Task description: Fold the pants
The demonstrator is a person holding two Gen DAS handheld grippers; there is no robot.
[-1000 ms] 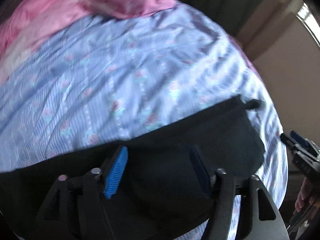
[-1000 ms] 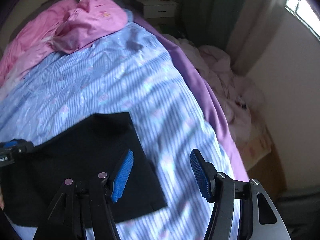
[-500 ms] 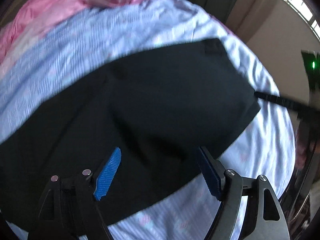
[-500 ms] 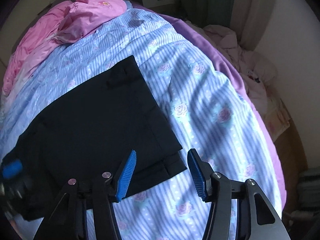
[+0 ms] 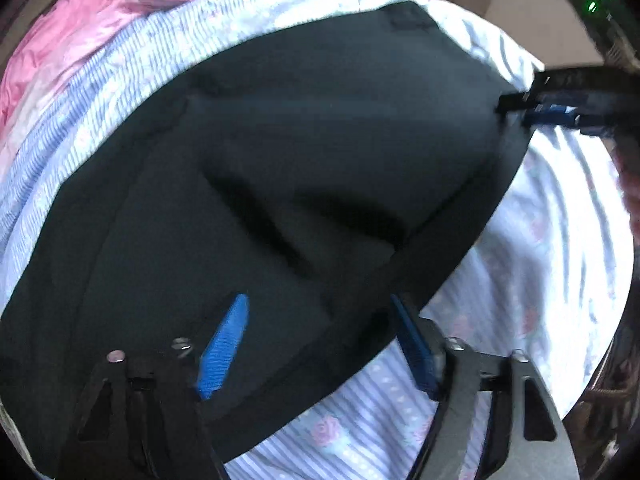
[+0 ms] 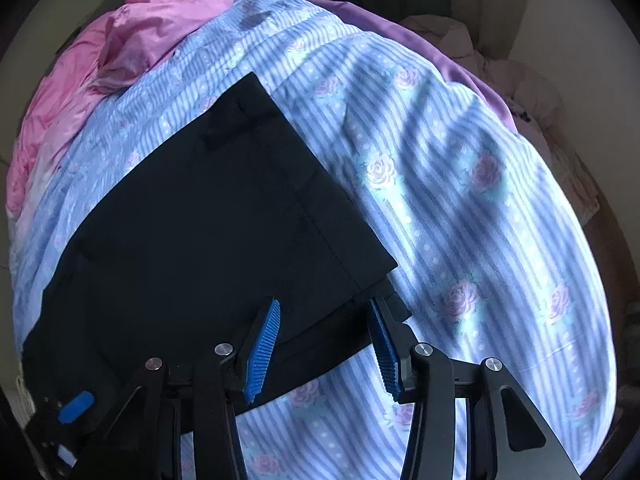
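The black pants (image 5: pixel 280 168) lie folded flat on the blue striped floral bedsheet (image 5: pixel 540 280); they also show in the right wrist view (image 6: pixel 208 216). My left gripper (image 5: pixel 320 336) is open, its blue pads over the pants' near edge, holding nothing. My right gripper (image 6: pixel 324 344) is open, its jaws either side of the near corner of the pants, where a lower layer sticks out. The right gripper also appears at the right edge of the left view (image 5: pixel 552 114), at the pants' far corner.
A crumpled pink blanket (image 6: pixel 120 52) lies at the head of the bed. A purple sheet edge (image 6: pixel 440 56) runs along the far side, with a pile of pale bedding (image 6: pixel 520 92) on the floor beyond. The bedsheet (image 6: pixel 480 220) spreads to the right.
Both grippers have drawn back and lower toward the pants' near edge. The pants now fill more of both views. Both grippers stay open.
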